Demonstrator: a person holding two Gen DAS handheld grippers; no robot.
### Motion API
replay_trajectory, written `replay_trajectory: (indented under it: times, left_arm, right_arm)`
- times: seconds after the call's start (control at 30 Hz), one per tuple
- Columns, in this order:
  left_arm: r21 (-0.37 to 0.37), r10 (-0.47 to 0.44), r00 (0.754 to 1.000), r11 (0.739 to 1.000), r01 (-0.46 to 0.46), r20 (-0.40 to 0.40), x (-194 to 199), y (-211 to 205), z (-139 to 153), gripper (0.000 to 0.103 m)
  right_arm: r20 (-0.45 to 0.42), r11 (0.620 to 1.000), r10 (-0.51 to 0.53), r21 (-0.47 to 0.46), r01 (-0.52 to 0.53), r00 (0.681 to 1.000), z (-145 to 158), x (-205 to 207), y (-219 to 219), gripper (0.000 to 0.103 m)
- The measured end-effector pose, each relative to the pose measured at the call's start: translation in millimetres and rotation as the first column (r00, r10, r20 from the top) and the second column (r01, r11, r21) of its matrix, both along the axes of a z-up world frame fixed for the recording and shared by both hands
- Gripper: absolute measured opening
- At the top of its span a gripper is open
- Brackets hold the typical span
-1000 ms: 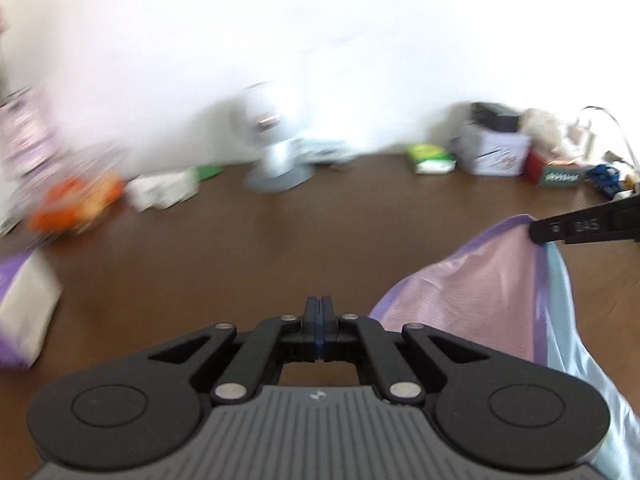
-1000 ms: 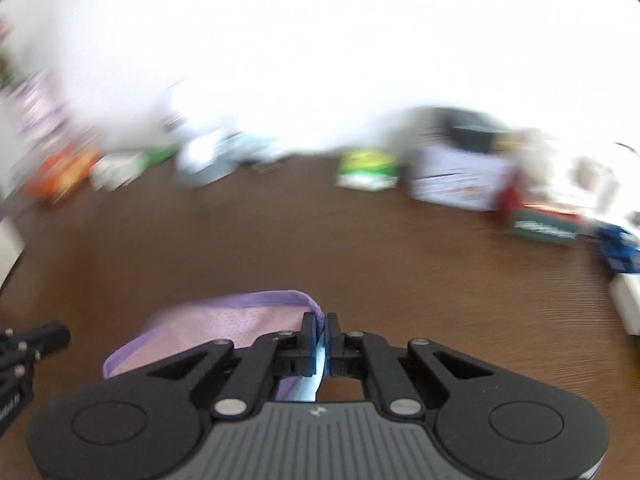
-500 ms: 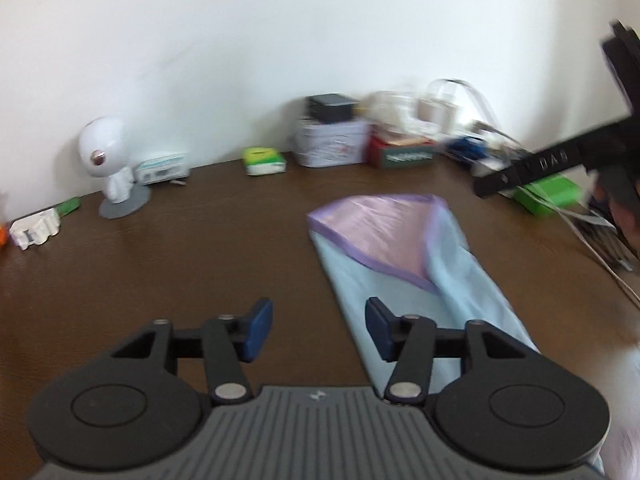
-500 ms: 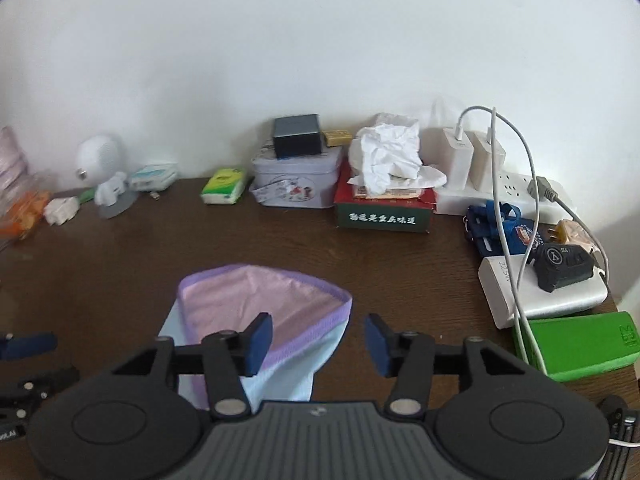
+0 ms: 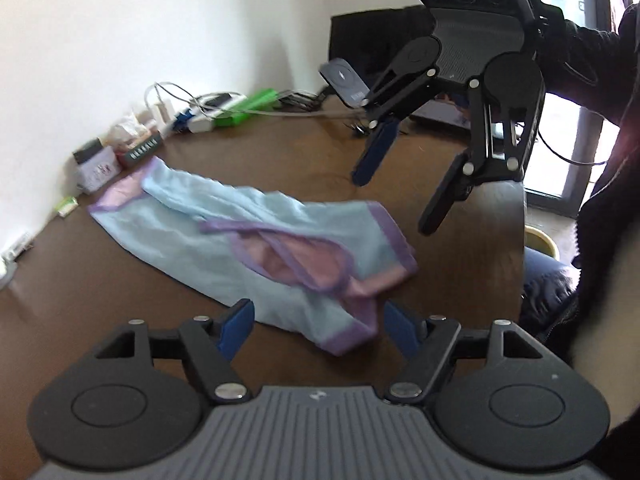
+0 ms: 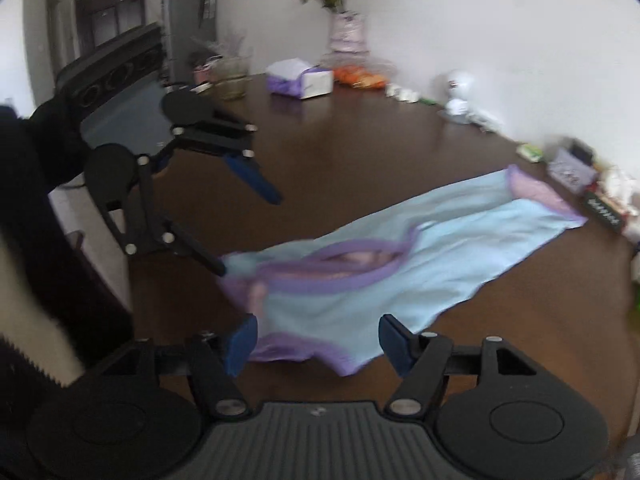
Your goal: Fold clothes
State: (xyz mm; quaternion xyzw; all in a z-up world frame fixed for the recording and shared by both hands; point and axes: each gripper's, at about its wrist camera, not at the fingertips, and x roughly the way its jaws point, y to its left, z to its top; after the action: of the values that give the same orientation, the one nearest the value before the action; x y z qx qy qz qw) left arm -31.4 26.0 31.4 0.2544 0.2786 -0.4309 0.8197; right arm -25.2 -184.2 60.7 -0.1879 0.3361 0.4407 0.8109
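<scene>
Left gripper (image 5: 316, 322) and right gripper (image 6: 316, 338), both jaws spread and empty, flank what we judge the near end of the light-blue garment (image 5: 224, 240), its long axis running away across the table (image 5: 60, 312).

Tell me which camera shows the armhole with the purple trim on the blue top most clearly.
The left wrist view: the armhole lies open and sharp, pink lining visible, on the blue top. The right wrist view shows the same armhole blurred and flatter.
</scene>
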Motion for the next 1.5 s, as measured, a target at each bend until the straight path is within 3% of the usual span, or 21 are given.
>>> replay_trajectory:
  times: [0.07, 0.13, 0.23, 0.27, 0.33, 0.57, 0.7, 0.83, 1.03, 1.1, 1.13, 1.2, 1.23, 1.27, 1.4, 1.5]
  left_arm:
    - [0.012, 0.014, 1.000, 1.000, -0.014, -0.026, 5, -4, -10, 0.045]
    - [-0.001, 0.033, 0.999, 0.999, -0.033, -0.022, 11, -3, -14, 0.039]
    - [-0.020, 0.045, 0.998, 0.999, -0.046, -0.051, 14, -3, -14, 0.014]
    - [-0.024, 0.047, 0.997, 0.999, -0.048, -0.060, 15, -3, -13, 0.012]
    - [-0.027, 0.030, 0.998, 0.999, -0.032, -0.059, 5, -2, -10, 0.009]
    - [-0.038, -0.109, 0.974, 0.994, 0.104, -0.197, -46, 8, 14, 0.008]
    - [-0.070, -0.118, 0.984, 0.992, 0.109, -0.131, -28, 11, 38, 0.008]
    - [-0.099, -0.047, 0.998, 0.994, 0.044, -0.033, 33, 1, 48, 0.008]
    - [-0.179, 0.113, 0.986, 0.975, -0.133, -0.120, 153, -20, 37, 0.008]
    - [-0.192, 0.211, 0.964, 0.951, -0.241, -0.164, 183, -23, 28, 0.010]
    - [-0.198, 0.271, 0.946, 0.932, -0.304, -0.178, 193, -22, 23, 0.014]
    - [-0.218, 0.383, 0.904, 0.881, -0.419, -0.189, 196, -13, 19, 0.029]
    - [-0.224, 0.404, 0.893, 0.868, -0.442, -0.197, 190, -6, 19, 0.046]
    - [-0.238, 0.418, 0.887, 0.857, -0.457, -0.198, 180, 2, 20, 0.054]
    - [-0.268, 0.434, 0.854, 0.819, -0.507, -0.288, 134, 20, 12, 0.064]
    - [-0.259, 0.422, 0.831, 0.811, -0.525, -0.362, 116, 12, 6, 0.064]
  right_arm:
    - [0.021, 1.000, 0.009, -0.018, -0.009, 1.000, -13, -3, 9, 0.063]
    - [0.004, 0.999, -0.039, -0.028, 0.039, 0.999, -26, 6, 11, 0.056]
    - [-0.077, 0.995, -0.080, 0.055, 0.084, 0.994, -35, 19, 2, 0.044]
    - [-0.077, 0.993, -0.090, 0.067, 0.095, 0.993, -35, 18, 0, 0.041]
    - [-0.081, 0.991, -0.102, 0.084, 0.109, 0.991, -36, 13, -2, 0.014]
    - [-0.063, 0.994, -0.025, 0.100, 0.031, 0.998, -35, -48, -1, 0.006]
    - [-0.035, 0.991, -0.008, 0.133, 0.013, 0.999, -22, -65, -7, 0.005]
    - [0.048, 0.981, -0.107, 0.166, 0.098, 0.993, 5, -21, -14, 0.005]
    - [0.090, 0.970, -0.224, 0.118, 0.213, 0.970, 19, 86, -2, 0.005]
    - [0.075, 0.957, -0.283, 0.097, 0.275, 0.956, 17, 121, 9, 0.008]
    - [0.059, 0.943, -0.325, 0.093, 0.319, 0.944, 16, 138, 13, 0.014]
    - [0.020, 0.910, -0.406, 0.102, 0.402, 0.914, 15, 159, 12, 0.031]
    - [-0.002, 0.889, -0.447, 0.109, 0.444, 0.895, 16, 167, 10, 0.031]
    - [-0.012, 0.883, -0.456, 0.117, 0.454, 0.890, 20, 163, 2, 0.032]
    - [-0.041, 0.863, -0.483, 0.147, 0.483, 0.875, 28, 118, -22, 0.038]
    - [-0.168, 0.853, -0.468, 0.171, 0.493, 0.868, 3, 90, -28, 0.038]
